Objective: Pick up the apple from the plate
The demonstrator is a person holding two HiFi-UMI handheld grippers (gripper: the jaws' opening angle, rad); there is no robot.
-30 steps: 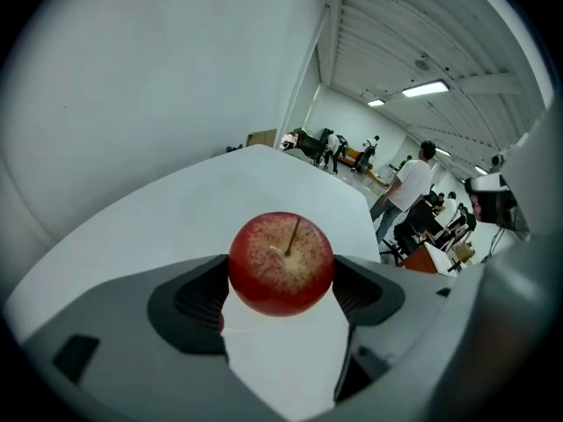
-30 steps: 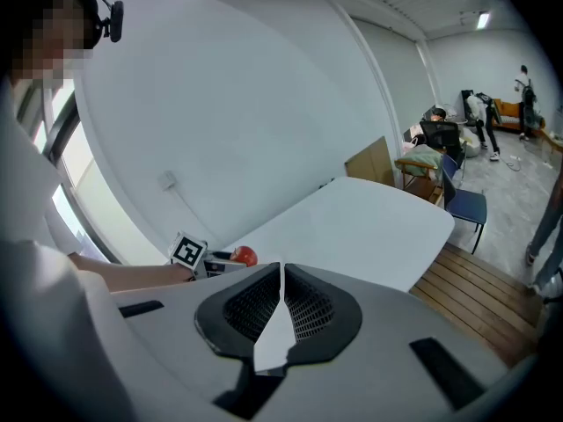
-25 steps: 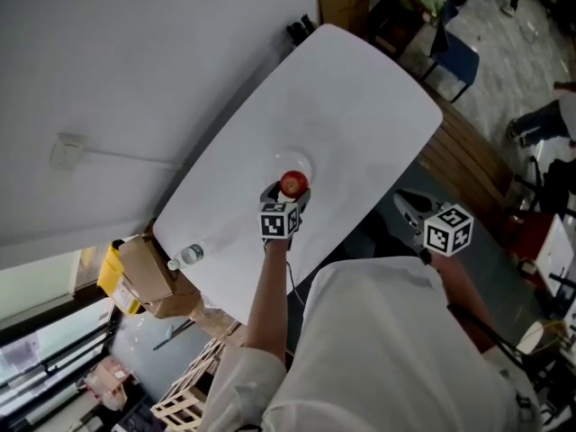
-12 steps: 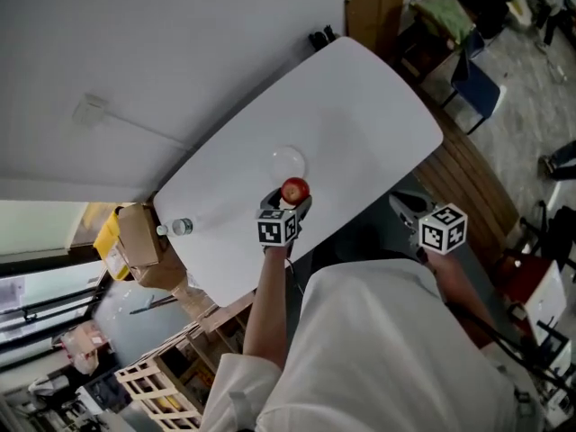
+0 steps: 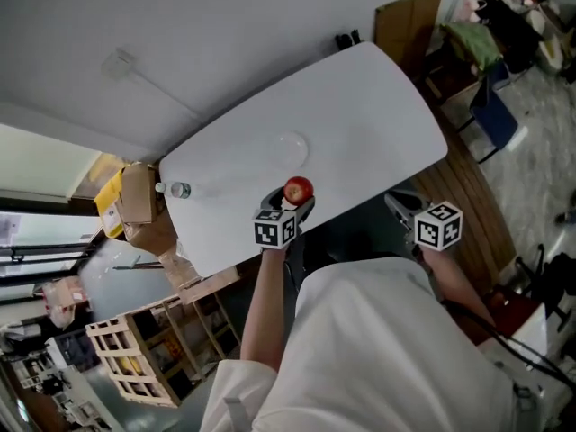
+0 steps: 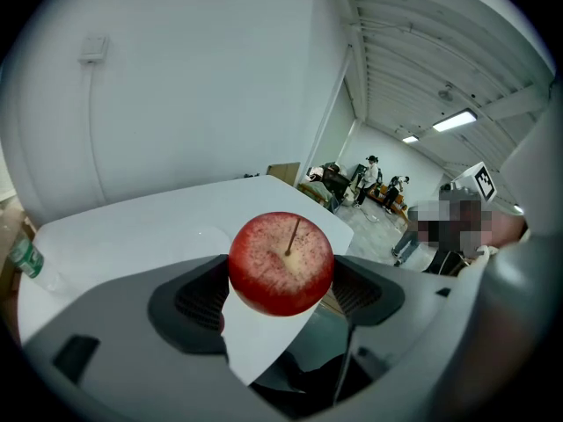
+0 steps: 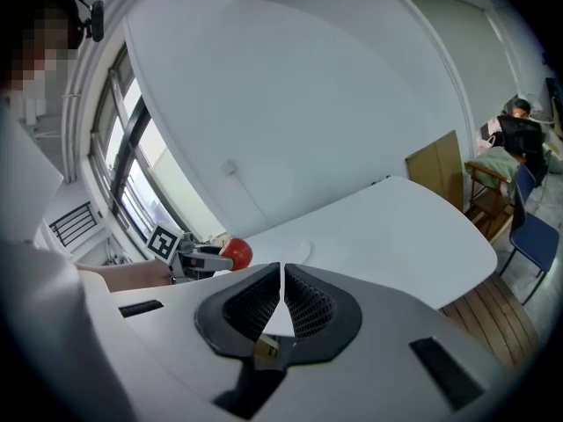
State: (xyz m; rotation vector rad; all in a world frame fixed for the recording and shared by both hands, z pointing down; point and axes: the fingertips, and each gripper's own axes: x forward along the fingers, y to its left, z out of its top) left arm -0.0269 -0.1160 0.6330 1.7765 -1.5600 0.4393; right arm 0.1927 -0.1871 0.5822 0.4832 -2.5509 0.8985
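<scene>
A red apple (image 6: 281,264) with its stem toward the camera sits between the jaws of my left gripper (image 6: 281,293), which is shut on it. In the head view the apple (image 5: 298,190) is held above the white table's near edge, in front of the left gripper (image 5: 293,203). The clear plate (image 5: 290,148) lies bare on the table (image 5: 360,106), beyond the apple. My right gripper (image 7: 281,301) is shut with nothing in it and hangs off the table's near side (image 5: 402,207). From the right gripper view the apple (image 7: 236,253) and plate (image 7: 286,251) show at mid-left.
A plastic bottle (image 5: 176,190) lies at the table's left end, by cardboard boxes (image 5: 137,196). A wooden crate (image 5: 135,360) stands on the floor at lower left. A blue chair (image 5: 499,120) and a brown board (image 5: 409,21) are off the table's right end. People are far back (image 6: 374,178).
The left gripper has carried the apple off the plate toward the table's near edge. The plate now lies bare behind it. The head view has shifted.
</scene>
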